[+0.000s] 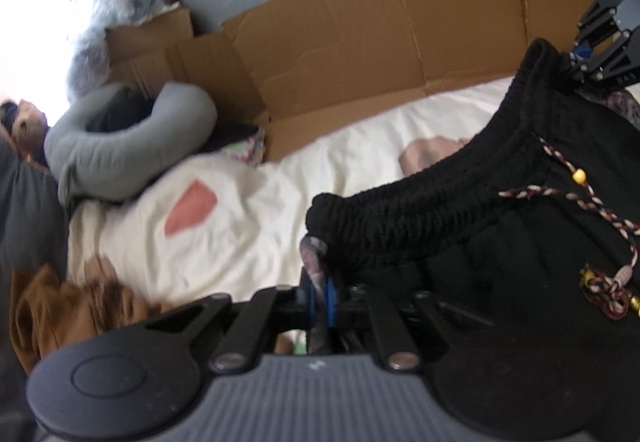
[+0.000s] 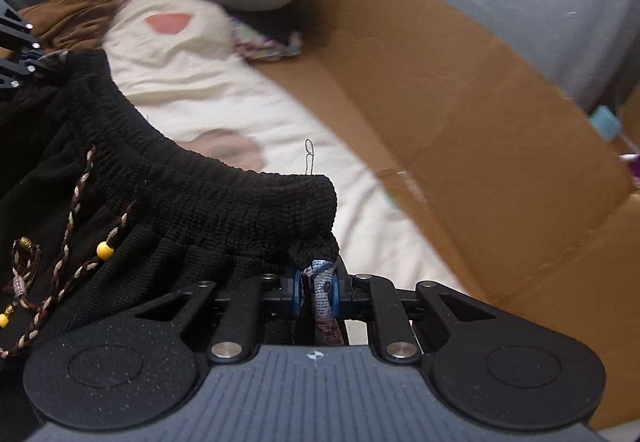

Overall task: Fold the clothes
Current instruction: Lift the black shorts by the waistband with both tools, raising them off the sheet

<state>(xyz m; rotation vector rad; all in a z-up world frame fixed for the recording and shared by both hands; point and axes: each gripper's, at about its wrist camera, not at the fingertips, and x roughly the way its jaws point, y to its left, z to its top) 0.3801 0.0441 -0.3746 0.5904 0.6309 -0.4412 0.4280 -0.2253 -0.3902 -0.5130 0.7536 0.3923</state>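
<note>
1. The left gripper, at the lower centre of its frame, is clamped on one waistband corner of the black garment.
2. The right gripper pinches the opposite corner, so the waistband spreads between them above the cream sheet, probably ready for folding.

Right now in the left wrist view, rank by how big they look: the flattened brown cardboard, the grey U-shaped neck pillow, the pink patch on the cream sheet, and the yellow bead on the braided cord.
1. Flattened brown cardboard
2. Grey U-shaped neck pillow
3. Pink patch
4. Yellow bead, smallest despite sitting nearest the camera
</note>
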